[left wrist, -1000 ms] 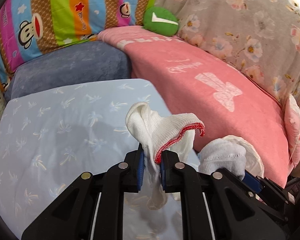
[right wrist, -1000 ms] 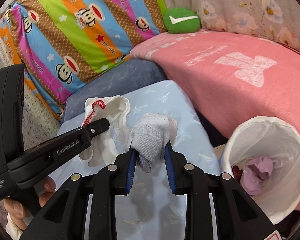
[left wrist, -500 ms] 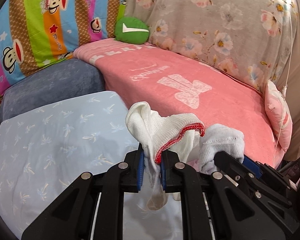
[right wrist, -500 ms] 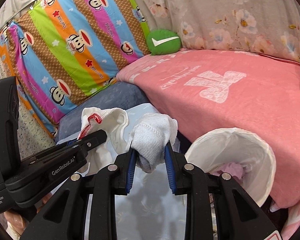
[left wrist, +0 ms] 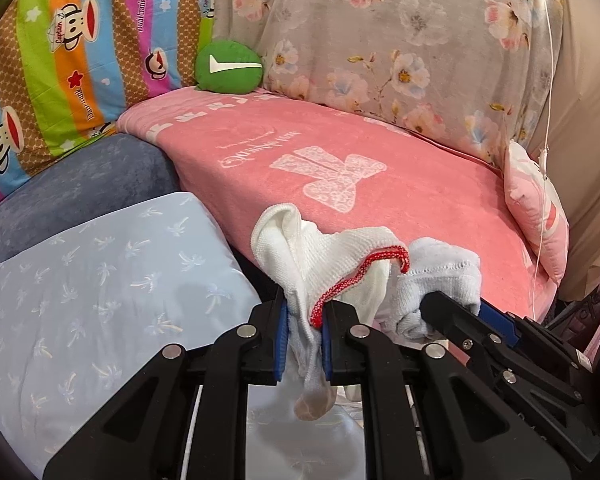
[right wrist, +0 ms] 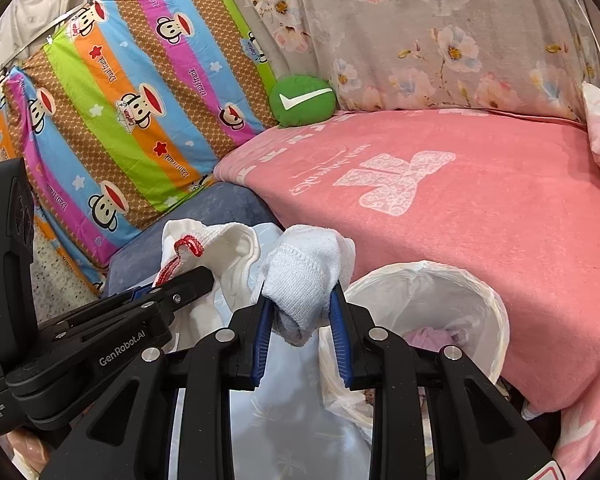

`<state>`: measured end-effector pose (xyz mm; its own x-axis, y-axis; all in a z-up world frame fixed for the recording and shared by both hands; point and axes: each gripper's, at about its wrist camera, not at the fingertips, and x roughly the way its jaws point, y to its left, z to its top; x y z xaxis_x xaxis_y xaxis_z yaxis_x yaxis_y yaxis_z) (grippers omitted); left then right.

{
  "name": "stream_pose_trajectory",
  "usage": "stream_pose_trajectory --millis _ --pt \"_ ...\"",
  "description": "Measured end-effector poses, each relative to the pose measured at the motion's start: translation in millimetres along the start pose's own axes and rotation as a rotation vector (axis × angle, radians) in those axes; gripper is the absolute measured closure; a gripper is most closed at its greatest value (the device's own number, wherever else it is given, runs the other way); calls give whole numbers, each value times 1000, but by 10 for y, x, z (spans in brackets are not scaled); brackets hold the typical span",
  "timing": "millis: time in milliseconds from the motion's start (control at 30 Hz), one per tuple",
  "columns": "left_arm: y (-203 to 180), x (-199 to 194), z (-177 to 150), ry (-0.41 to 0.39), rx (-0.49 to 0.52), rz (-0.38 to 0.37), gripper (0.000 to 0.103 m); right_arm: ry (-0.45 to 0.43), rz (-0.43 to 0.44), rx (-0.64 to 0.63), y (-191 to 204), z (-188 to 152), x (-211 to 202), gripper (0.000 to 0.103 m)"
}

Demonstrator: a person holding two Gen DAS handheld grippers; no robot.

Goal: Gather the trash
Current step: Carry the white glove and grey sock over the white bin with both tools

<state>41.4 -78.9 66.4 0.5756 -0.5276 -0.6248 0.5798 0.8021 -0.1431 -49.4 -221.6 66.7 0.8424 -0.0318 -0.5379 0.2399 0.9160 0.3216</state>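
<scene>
left wrist view first: the left gripper [left wrist: 303, 348] comes up from six o'clock, blue pads clenched tight on a white glove with a red-trimmed cuff [left wrist: 320, 264]. the glove's long axis runs roughly from six to twelve o'clock through the jaws, a fingertip dangling below the pads toward six, the cuff flopping open up toward two o'clock. just beside it at three o'clock, the right gripper [left wrist: 456, 312] reaches in from the lower right, pinching a bunched white sock [left wrist: 440, 276], the two bundles nearly touching. behind them lies a pink blanket [left wrist: 380, 184], a light blue pillow [left wrist: 100, 280] at nine o'clock, a green cushion [left wrist: 228, 66] up at eleven. over to the right wrist view: the right gripper [right wrist: 300, 336] rises from six o'clock, jaws shut on the white sock [right wrist: 304, 280], which sits wadded between the pads, its bulk mushrooming toward twelve, a lower end poking down toward six. the left gripper [right wrist: 180, 284] slants in from eight o'clock, holding the glove [right wrist: 216, 244], cuff turned toward ten. at four o'clock stands a white-lined trash bin [right wrist: 476, 312], mouth open and tilted toward the camera, with pinkish scraps [right wrist: 424, 338] inside; the sock hangs just beside its rim at the nine o'clock edge, not yet inside.
</scene>
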Motion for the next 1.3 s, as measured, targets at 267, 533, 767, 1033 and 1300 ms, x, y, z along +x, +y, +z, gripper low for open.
stream_pose_trajectory --millis 267,533,767,1033,1300 --pt "-161 36 2 9 18 -20 90 -10 -19 19 -170 17 -72 77" --pt "-316 112 -1 31 34 -36 90 -16 -38 42 -281 -10 -140 77" --pt "-436 178 -2 46 51 -50 89 -17 -54 62 -399 -29 -164 77" --pt "-541 262 -1 66 62 -71 88 -16 -72 80 -515 -41 -175 77" --pt "-605 401 9 86 56 -96 82 -12 -92 106 -666 -56 -158 77"
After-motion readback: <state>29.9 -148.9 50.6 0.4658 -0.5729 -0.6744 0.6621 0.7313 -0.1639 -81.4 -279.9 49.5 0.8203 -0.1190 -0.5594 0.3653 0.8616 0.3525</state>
